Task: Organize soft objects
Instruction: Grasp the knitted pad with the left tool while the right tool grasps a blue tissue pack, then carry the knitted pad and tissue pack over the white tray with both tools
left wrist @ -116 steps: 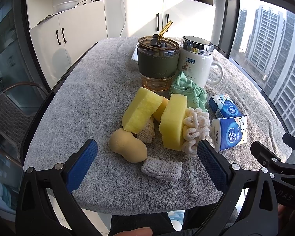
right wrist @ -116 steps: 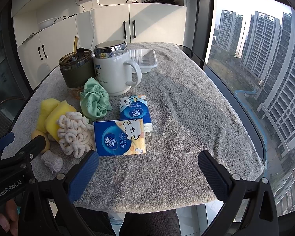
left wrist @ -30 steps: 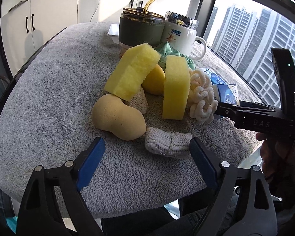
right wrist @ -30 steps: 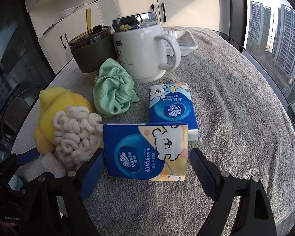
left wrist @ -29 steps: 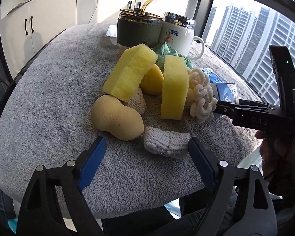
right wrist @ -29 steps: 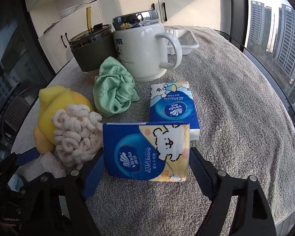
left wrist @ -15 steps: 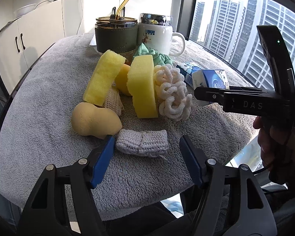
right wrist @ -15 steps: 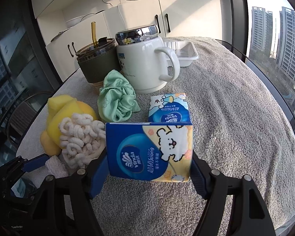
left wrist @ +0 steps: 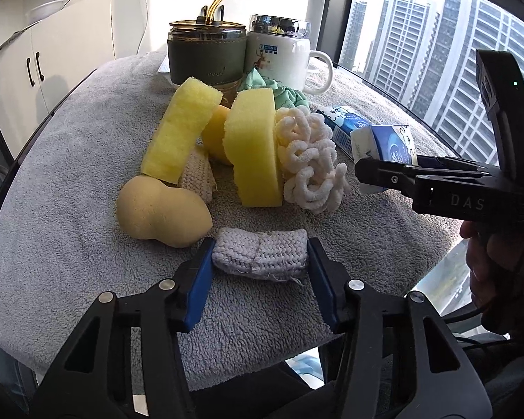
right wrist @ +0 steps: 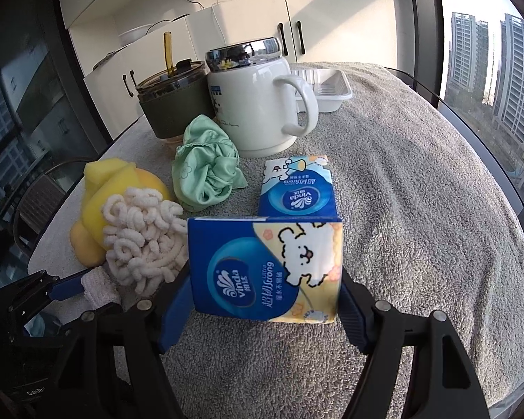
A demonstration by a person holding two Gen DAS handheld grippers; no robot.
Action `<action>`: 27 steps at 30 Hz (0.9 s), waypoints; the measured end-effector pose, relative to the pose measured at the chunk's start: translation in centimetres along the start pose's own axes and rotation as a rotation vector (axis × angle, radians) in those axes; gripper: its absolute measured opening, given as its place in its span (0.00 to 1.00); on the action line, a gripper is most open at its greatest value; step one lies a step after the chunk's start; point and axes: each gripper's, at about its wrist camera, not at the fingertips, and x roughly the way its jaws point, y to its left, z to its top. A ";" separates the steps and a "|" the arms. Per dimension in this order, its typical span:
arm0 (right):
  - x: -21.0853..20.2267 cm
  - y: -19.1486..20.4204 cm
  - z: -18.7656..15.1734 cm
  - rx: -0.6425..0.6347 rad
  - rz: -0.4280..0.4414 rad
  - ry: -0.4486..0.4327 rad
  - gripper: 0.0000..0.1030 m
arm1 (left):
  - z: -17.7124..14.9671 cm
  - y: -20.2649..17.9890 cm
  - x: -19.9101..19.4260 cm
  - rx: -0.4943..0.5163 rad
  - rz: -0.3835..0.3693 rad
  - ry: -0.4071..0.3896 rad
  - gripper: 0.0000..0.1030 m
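Observation:
My left gripper (left wrist: 260,279) is shut on a small white knitted cloth (left wrist: 260,256) lying on the grey towel (left wrist: 70,160). My right gripper (right wrist: 265,293) is shut on a blue tissue pack (right wrist: 265,269) and holds it lifted above the towel; the pack also shows in the left wrist view (left wrist: 384,143). A second tissue pack (right wrist: 297,188) lies flat behind it. Yellow sponges (left wrist: 255,150), a tan gourd-shaped sponge (left wrist: 160,213), a cream loopy scrubber (left wrist: 311,160) and a green cloth (right wrist: 206,178) are clustered in the middle.
A white lidded mug (right wrist: 258,111) and a green-sleeved tumbler with a straw (right wrist: 171,104) stand behind the pile. A white plastic tray (right wrist: 325,90) sits at the back. The towel's front edge (left wrist: 262,349) is just under the left gripper.
My left gripper has closed on the white knitted cloth. My right gripper has closed on the tissue pack and lifted it off the towel.

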 end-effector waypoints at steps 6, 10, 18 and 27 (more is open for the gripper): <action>-0.4 0.5 -0.2 -0.018 -0.025 0.002 0.73 | 0.1 0.1 -1.0 0.012 -0.029 0.000 0.47; -0.7 0.5 -0.2 -0.020 -0.040 0.012 0.73 | 0.5 0.3 -2.0 0.019 -0.022 -0.004 0.47; -1.1 0.2 -0.3 -0.015 -0.054 0.034 0.73 | 1.1 0.9 -3.6 0.004 -0.046 -0.036 0.47; -1.6 -1.2 -0.4 0.003 -0.063 0.084 0.73 | 2.4 2.5 -4.5 -0.035 -0.058 -0.060 0.47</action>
